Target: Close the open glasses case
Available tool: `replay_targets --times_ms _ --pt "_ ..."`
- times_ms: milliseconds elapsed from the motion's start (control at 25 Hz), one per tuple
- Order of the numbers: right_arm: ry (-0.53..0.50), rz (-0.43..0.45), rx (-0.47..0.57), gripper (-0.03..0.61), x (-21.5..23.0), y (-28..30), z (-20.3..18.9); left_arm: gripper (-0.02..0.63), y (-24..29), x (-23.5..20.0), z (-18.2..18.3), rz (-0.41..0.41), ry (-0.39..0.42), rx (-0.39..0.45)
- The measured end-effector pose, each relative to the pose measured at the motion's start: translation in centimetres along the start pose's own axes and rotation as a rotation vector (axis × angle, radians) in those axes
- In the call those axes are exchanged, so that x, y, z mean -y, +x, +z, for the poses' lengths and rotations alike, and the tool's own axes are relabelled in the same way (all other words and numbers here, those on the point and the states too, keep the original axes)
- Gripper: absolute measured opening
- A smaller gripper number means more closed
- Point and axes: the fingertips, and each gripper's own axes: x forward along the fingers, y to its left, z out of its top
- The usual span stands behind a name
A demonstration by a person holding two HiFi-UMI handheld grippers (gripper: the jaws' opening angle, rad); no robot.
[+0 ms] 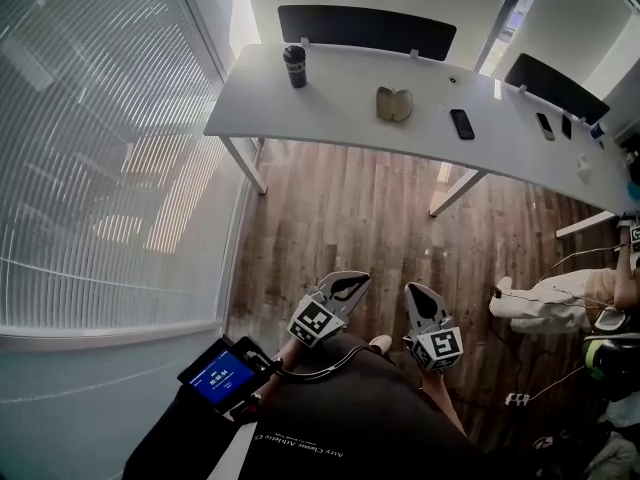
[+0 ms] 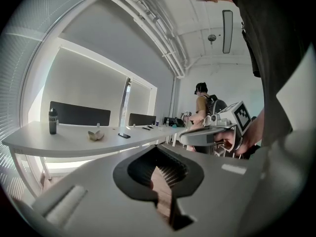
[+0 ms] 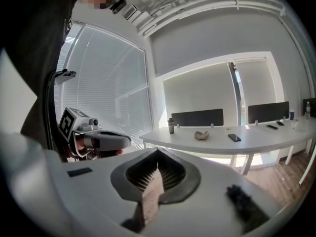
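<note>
The open beige glasses case [image 1: 394, 104] lies on the long white table [image 1: 340, 118], far ahead of me. It shows small in the left gripper view as the glasses case [image 2: 95, 135] and in the right gripper view as the glasses case [image 3: 202, 135]. My left gripper [image 1: 349, 286] and right gripper [image 1: 418, 298] hang side by side over the wooden floor, well short of the table. Both are shut with nothing between their jaws. Each one sees the other: the right gripper [image 2: 186, 138] and the left gripper [image 3: 126, 142].
A dark bottle [image 1: 294, 66] stands at the table's left end. A black phone [image 1: 461, 123] lies right of the case, with more small devices [image 1: 545, 125] further right. Window blinds [image 1: 90, 148] fill the left side. A person [image 1: 560, 303] sits at the right.
</note>
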Motion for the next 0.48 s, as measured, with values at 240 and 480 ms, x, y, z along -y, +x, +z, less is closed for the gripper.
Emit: replay_targets --times_ms 240,480 --pt "0.019 0.017 0.017 0.006 -0.6 1.0 0.2 0.009 -0.8 -1.0 -0.3 0.022 0.001 -0.004" --pt "-0.013 0.019 0.009 0.006 -1.2 2.3 0.3 0.009 -1.4 -2.4 -0.5 0.035 0.001 0.010"
